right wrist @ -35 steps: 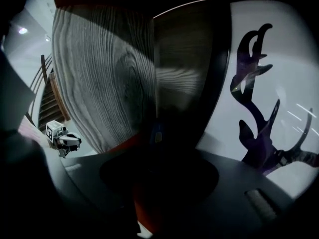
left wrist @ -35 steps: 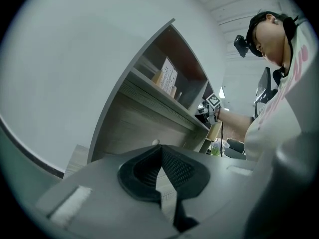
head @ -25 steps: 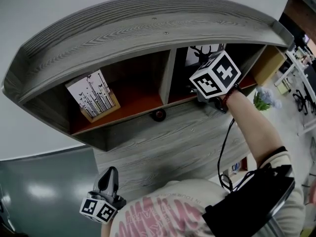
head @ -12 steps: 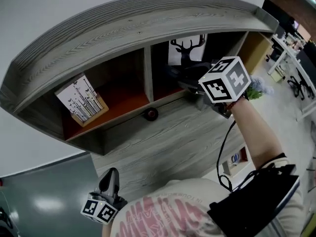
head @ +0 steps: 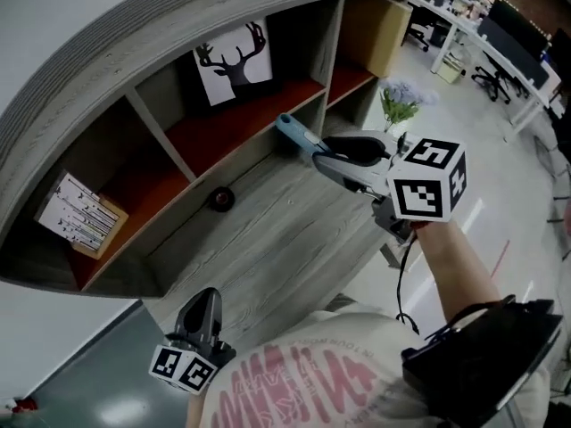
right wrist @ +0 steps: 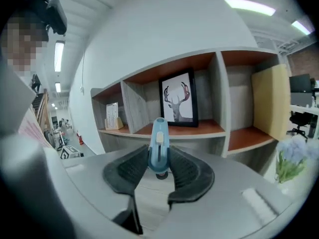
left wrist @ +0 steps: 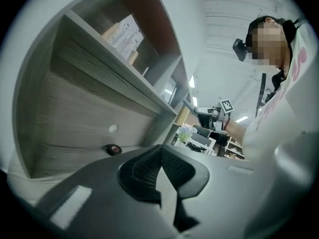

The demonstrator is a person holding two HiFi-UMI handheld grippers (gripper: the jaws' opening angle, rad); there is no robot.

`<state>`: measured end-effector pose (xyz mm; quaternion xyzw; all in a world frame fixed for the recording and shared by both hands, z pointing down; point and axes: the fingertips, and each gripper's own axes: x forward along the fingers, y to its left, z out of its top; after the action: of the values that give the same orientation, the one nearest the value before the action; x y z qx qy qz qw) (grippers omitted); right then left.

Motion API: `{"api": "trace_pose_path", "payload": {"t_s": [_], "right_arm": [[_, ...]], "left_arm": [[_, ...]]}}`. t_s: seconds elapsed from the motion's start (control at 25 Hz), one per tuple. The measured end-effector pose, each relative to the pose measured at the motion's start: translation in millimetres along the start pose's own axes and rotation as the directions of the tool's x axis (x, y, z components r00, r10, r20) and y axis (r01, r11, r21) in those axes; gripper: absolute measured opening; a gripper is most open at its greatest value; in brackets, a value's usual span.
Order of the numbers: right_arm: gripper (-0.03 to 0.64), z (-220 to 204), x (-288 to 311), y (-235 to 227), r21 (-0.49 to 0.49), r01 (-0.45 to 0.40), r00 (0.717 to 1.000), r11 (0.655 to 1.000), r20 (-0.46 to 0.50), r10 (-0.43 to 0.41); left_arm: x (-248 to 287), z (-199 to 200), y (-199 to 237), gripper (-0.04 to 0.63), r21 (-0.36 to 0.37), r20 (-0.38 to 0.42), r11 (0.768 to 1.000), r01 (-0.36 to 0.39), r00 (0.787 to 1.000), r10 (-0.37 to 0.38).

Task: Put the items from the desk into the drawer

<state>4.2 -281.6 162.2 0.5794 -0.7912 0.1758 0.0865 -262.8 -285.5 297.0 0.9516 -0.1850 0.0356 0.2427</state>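
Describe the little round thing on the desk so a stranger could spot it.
Find the grey desk with shelves along its back. On the desktop, just before the shelf edge below the deer picture, lies a small black disc with a red centre. It alone lies loose there; the blue cutter is clamped in the right tool.

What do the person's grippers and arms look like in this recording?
The left gripper and right gripper are grey with black ribbed pads. Each carries a white cube with black square markers. A black cable runs along the right arm. The shirt is light with pink lettering.
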Motion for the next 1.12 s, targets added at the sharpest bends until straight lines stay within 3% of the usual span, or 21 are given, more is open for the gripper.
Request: {"api": "trace_pose_path", "payload": {"t_s": [0.2,0.4,0.52,0.84,1.12], "right_arm": [[0.137,-37.9,-50.8,-8.9,0.108,0.052,0.996,0.993,0.072,-0.060],[0.137,-88.8,-110.3,-15.1,0.251,0.135,0.981,0.958,0.102,-0.165],[0.137,-117.5,-136.8,-25.7,0.314,0.170,0.970,0.934,0.112,-0.214],[0.137,-182.8,-212.5,-60.6,0.423,0.201,0.946,0.884,0.149,-0.287],[0.137,-231.6,-270.1,-103.1,0.467,0.227,0.938,0.855,0.130,-0.320]], "left_arm": [[43.0,-15.7,-29.7,0.020,0.000,-0.066,0.991,0.132,0.989,-0.132],[84.2,-38.4,-71.3,0.020,-0.022,-0.166,0.959,0.281,0.945,-0.281],[111.9,-44.8,-95.6,0.020,-0.010,-0.184,0.936,0.351,0.920,-0.347],[170.5,-59.6,-175.0,0.020,0.028,-0.212,0.907,0.421,0.889,-0.406],[228.1,-96.0,-242.6,0.019,0.008,-0.249,0.878,0.478,0.851,-0.462]]}}
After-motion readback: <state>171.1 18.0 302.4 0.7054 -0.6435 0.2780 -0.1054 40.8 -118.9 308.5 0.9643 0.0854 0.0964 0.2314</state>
